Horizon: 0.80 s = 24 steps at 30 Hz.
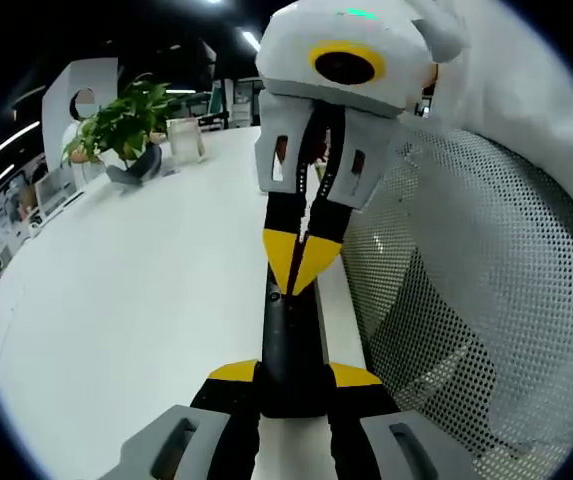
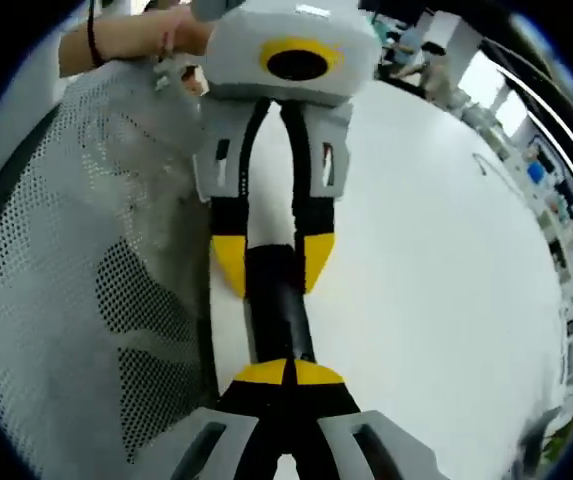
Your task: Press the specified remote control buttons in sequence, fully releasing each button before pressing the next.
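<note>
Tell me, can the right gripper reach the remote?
Probably yes. The left gripper holds the remote between its jaws, and the right gripper, jaws shut, sits right at the remote with nothing between them. The remote is too dark to tell which button is under it.

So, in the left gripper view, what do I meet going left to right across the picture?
Potted plant → clear container → black remote control with the right tool on it → mesh chair back.

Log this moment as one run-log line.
left hand-held gripper: shut on black remote | right hand-held gripper: shut, tips on remote's top | white table | mesh chair beside
</note>
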Each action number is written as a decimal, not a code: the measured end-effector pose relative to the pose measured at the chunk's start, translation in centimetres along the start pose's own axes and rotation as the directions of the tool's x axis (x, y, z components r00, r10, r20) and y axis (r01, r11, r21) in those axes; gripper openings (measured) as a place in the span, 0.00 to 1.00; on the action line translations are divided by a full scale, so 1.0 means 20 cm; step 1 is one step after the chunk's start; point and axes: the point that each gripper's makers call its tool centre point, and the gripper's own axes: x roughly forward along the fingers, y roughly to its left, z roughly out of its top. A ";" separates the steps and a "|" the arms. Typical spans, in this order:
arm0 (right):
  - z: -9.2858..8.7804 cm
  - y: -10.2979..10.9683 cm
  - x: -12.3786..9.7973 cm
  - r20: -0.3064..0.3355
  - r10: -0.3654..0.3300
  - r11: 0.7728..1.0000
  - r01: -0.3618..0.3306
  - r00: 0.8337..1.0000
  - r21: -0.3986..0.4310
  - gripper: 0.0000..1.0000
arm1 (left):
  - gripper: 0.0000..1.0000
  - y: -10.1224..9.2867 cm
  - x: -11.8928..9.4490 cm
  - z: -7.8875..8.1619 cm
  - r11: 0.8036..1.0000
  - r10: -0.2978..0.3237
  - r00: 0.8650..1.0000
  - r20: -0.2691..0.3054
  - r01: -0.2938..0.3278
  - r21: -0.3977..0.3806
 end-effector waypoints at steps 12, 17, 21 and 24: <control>0.01 -0.07 0.00 0.041 0.029 0.988 -0.035 0.999 0.151 0.00 | 0.24 -0.01 0.00 0.00 1.000 -0.001 1.000 -0.004 0.002 0.011; 0.01 -0.05 0.00 0.035 0.058 0.988 -0.062 0.998 0.140 0.00 | 0.24 -0.01 0.00 0.00 1.000 -0.001 1.000 -0.003 0.001 0.011; 0.01 -0.04 0.01 0.017 0.084 0.988 -0.086 0.996 0.130 0.00 | 0.24 -0.01 0.00 0.00 1.000 -0.002 1.000 -0.004 0.002 0.012; 0.01 -0.05 0.02 -0.018 0.113 0.984 -0.110 0.993 0.138 0.00 | 0.24 -0.02 0.00 0.00 1.000 -0.002 1.000 -0.004 0.002 0.011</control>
